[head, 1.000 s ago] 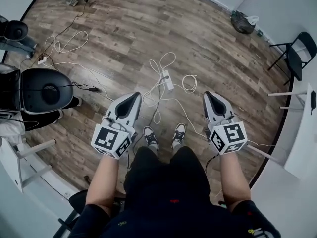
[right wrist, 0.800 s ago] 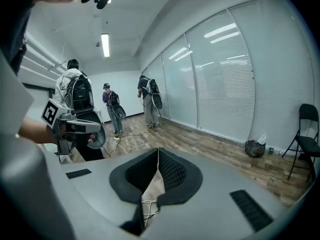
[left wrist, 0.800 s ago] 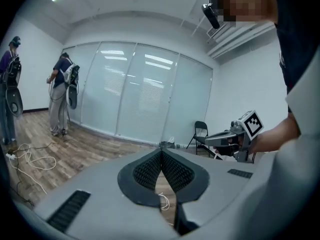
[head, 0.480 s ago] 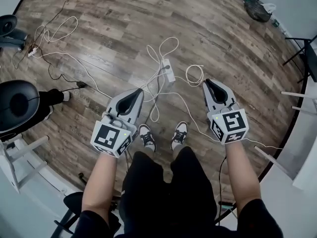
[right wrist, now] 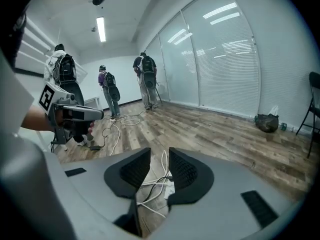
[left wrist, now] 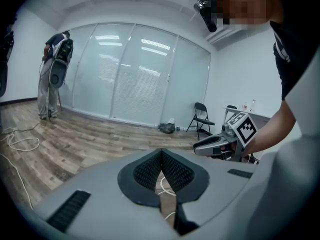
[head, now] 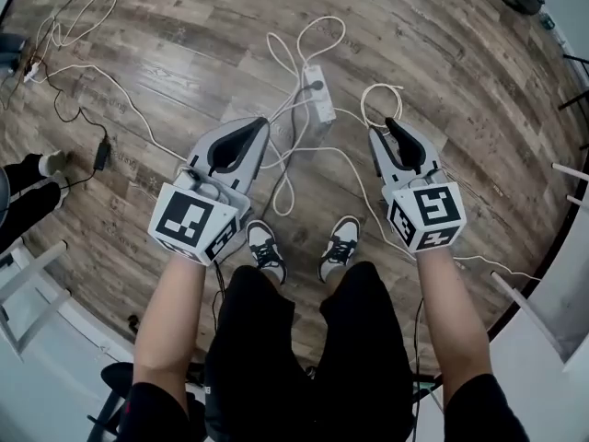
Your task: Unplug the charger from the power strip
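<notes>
Left hand-held gripper (head: 261, 122) shut, right hand-held gripper (head: 392, 122) opening, empty. The white plastic power strip (head: 319, 99) at twelve o'clock looks light, so pin it and pinch the rigid dark charger plug (head: 317, 86).

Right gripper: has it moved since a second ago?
Yes: the right gripper has dropped toward the floor, nearer the coiled white cable; its jaws are opening, nothing between them.
</notes>
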`<state>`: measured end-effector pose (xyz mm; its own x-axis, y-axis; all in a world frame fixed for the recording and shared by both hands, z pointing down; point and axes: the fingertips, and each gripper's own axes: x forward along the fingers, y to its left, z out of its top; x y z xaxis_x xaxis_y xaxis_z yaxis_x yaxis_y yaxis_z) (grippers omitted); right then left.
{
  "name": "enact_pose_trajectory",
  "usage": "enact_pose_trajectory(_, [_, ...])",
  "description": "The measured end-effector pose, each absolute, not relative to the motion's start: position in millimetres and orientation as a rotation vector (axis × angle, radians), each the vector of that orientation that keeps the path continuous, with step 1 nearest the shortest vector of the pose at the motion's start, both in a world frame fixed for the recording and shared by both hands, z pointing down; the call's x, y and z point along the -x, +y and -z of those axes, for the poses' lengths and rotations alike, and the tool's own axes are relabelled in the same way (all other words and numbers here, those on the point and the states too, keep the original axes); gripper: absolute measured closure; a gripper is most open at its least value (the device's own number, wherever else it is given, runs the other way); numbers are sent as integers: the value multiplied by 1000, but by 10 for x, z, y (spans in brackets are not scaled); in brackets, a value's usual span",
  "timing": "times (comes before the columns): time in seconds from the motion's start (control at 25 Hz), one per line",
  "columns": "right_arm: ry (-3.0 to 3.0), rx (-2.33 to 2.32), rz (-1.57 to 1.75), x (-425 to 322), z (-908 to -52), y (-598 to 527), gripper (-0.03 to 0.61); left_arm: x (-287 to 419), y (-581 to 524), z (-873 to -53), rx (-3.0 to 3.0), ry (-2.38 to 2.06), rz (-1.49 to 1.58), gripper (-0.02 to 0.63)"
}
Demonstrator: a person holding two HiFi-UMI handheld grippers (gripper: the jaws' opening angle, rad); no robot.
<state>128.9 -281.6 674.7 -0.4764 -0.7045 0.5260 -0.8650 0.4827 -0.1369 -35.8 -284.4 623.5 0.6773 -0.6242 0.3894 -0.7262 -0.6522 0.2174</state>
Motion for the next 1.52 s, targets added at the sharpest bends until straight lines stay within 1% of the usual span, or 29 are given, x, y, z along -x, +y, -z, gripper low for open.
enact_pose_trajectory(0.16, [-2317, -1274, -551, -1183, -7509, -2771, 476, 421, -2798, -6979, -2513, -1034, -413, 594])
enact_pose_trajectory(0.44, [-2309, -1270, -591, -1244, -8722, -2838, 476, 417, -2800, -8196, -2544, -959, -488, 594])
enact_pose_trajectory(0.72, [-2326, -1100, -611, -949, -9849, -2719, 476, 244, -2856, -9019, -2601, -864, -524, 594])
enact_pose_trajectory(0.88, [-2258, -1115, -562, -940, -10391, -2837, 476, 63, -2876, -9396, -2672, -752, -581, 594])
enact_pose_trajectory(0.92, [-2242, -1122, -559, -945, -10507, -2880, 473, 24, -2887, -9474, -2681, -733, -586, 594])
enact_pose_trajectory(1.04, [-2208, -1114, -571, -930, -10811, -3004, 422, -102, -2942, -9683, -2694, -683, -592, 594])
enact_pose_trajectory(1.12, [-2187, -1114, -571, -906, -10958, -3093, 410, -184, -2992, -9822, -2697, -644, -599, 594])
enact_pose_trajectory(1.36, [-2110, -1142, -557, -855, -11213, -3321, 410, -373, -3323, -10431, -2606, -644, -661, 594])
enact_pose_trajectory(1.52, [-2098, -1136, -563, -798, -11230, -3346, 449, -501, -3564, -10742, -2566, -634, -744, 594])
